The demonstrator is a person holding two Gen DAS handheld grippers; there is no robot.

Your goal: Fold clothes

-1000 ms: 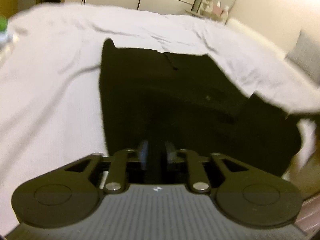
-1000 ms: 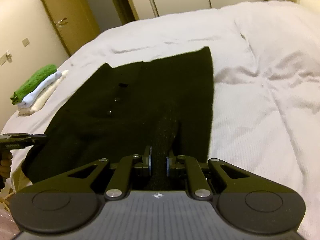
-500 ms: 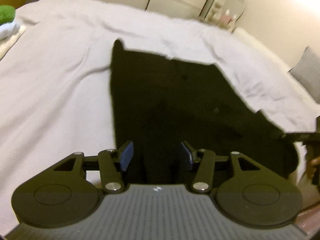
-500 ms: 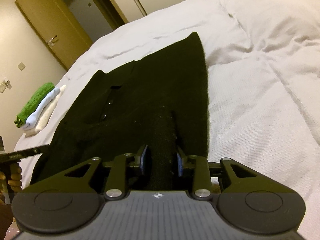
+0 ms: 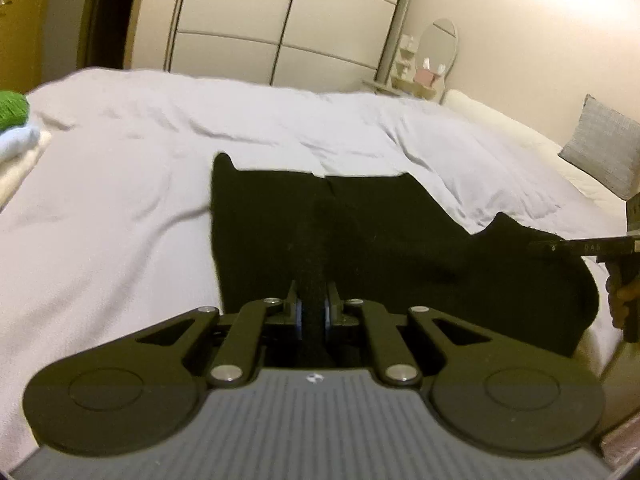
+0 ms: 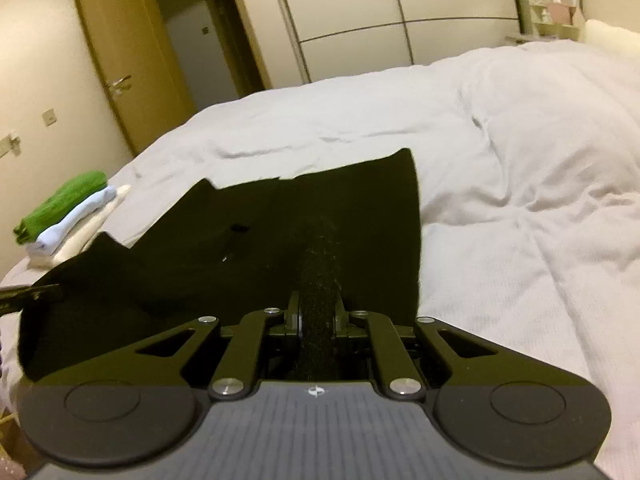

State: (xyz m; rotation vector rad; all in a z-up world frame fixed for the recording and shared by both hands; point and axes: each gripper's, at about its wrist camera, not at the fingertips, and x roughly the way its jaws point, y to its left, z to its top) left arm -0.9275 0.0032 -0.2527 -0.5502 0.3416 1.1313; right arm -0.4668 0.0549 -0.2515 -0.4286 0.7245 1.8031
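Bed (image 5: 120, 208): takes up most of both views, covered by a rumpled white quilt.
Wardrobe (image 5: 280, 24): pale sliding panels stand behind the far side of the bed.
Door (image 6: 120, 52): a tan door with a metal handle, seen in the right wrist view, to the left of the wardrobe.
Black garment (image 5: 380, 240): spread on the quilt near the bed's near edge; its far hem lies flat on the quilt, while the near part rises in two pinched ridges toward the grippers. A small button shows close to its middle in the right wrist view.
Pillow (image 5: 604, 148): grey, at the right end of the bed in the left wrist view.
Folded pile (image 6: 68, 216): green on top, pale blue under it, cream at the bottom, lying on the bed's left corner, well apart from the black garment.
Left gripper (image 5: 313, 312): jaws drawn together on a raised ridge of the black garment, with cloth filling the gap.
Right gripper (image 6: 318, 316): jaws likewise clamped on a fold of the same garment, close to its right edge.
Hand (image 5: 622, 300): at the right margin of the left wrist view, gripping the handle of the right gripper.
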